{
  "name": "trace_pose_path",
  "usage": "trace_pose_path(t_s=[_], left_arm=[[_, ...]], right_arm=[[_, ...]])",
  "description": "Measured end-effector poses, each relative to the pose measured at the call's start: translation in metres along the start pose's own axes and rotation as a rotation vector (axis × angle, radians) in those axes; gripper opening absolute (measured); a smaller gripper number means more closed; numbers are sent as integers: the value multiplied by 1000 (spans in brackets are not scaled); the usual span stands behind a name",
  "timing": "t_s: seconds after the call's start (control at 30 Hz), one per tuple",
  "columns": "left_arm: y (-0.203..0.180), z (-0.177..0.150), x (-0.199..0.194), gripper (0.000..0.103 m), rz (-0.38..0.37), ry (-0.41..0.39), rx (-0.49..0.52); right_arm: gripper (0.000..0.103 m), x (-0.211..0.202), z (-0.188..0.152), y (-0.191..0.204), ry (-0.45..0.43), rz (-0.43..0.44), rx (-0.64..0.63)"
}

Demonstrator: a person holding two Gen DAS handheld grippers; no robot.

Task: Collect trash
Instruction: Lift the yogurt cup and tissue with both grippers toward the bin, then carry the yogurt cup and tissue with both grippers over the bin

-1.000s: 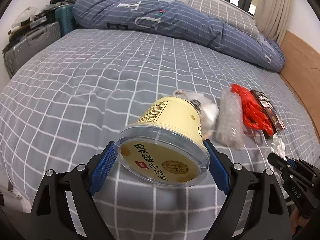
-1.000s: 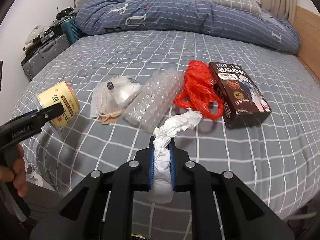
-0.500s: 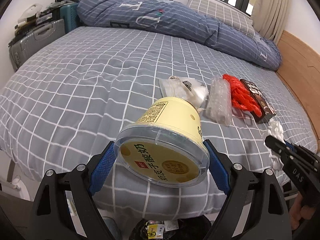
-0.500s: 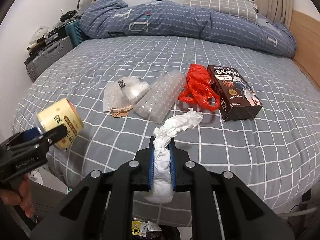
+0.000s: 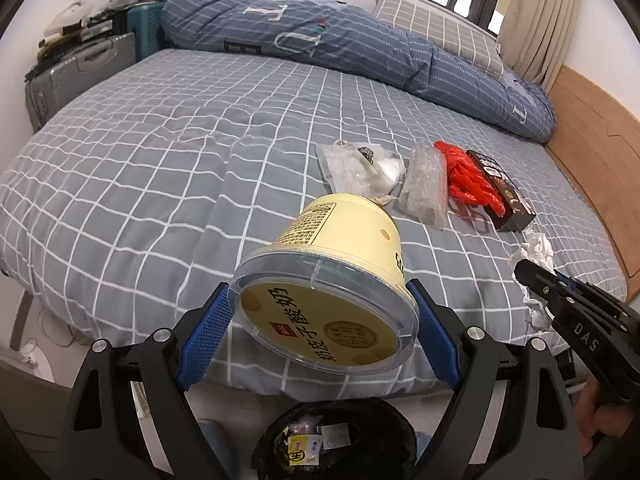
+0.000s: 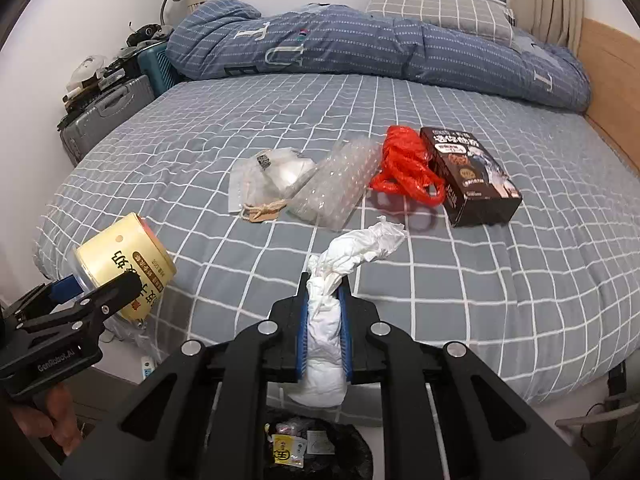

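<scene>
Holding a yogurt cup (image 5: 336,264) in the left gripper (image 5: 320,320) and crumpled tissue (image 6: 344,276) in the right gripper (image 6: 324,332) above the trash bin (image 6: 352,452), four items remain on the bed (image 6: 520,272).

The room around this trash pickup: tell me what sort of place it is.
A bedroom, most likely. A large bed with a grey checked sheet fills both views, a rolled blue duvet and a checked pillow lie at its far side, and suitcases stand by the wall.
</scene>
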State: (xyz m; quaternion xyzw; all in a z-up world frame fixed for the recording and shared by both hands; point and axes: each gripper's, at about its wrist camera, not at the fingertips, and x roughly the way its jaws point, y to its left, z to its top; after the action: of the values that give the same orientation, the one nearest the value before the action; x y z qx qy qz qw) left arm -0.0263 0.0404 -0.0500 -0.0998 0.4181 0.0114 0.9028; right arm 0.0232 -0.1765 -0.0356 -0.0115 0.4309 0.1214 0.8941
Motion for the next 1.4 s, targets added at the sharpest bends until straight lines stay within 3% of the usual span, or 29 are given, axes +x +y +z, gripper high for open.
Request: trace_pose_path(t_s=[0.47, 1.13, 1.4], left_arm=[[-1, -31, -26, 84, 15, 13, 17], [-2, -68, -93, 84, 31, 0, 37], [0, -92, -98, 84, 28, 39, 51]], right_arm=[[12, -30, -27, 11, 0, 10, -5], [12, -84, -74, 36, 13, 38, -51], [12, -96, -94, 43, 30, 47, -50]])
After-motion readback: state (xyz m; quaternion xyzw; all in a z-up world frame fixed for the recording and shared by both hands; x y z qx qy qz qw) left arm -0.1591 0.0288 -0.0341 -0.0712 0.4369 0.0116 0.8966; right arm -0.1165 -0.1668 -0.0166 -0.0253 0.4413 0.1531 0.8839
